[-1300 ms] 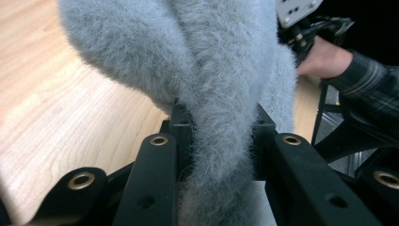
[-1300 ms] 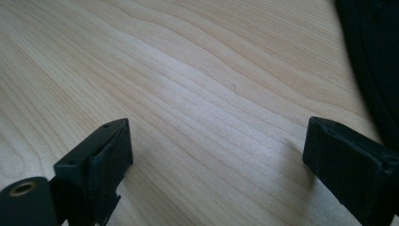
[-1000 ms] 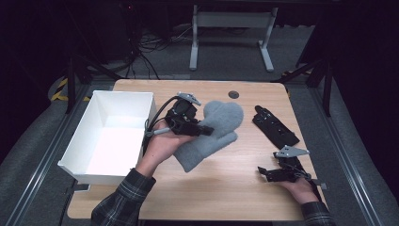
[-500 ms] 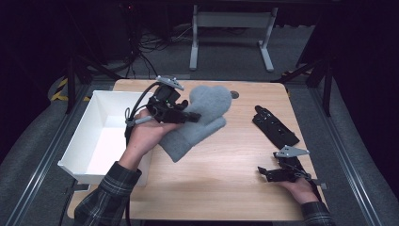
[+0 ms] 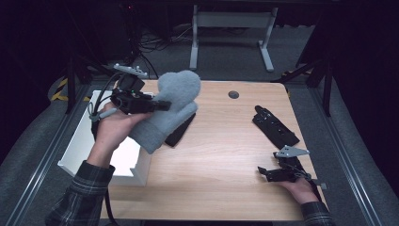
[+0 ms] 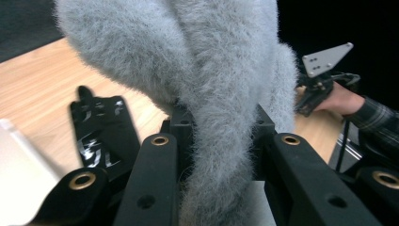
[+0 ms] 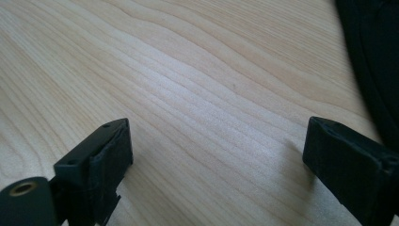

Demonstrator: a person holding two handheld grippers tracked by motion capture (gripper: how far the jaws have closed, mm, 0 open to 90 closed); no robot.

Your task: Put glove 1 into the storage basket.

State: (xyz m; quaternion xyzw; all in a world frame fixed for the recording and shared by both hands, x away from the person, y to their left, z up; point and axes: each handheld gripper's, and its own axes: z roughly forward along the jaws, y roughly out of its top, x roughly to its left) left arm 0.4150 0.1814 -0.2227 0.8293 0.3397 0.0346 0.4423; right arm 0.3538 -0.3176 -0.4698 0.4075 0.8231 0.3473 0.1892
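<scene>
Left gripper view: grey mitten (image 6: 211, 94) between left tongs (image 6: 219, 141).

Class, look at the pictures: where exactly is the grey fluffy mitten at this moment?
In the high view the grey mitten hangs clamped in the left gripper, lifted above the table's left side, between the white box and a black glove.

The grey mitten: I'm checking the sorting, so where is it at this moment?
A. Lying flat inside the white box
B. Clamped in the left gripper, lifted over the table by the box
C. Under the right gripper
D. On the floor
B: the left gripper is shut on the grey mitten, holding it up beside the white box; the left gripper view shows its cuff between the jaws.
</scene>
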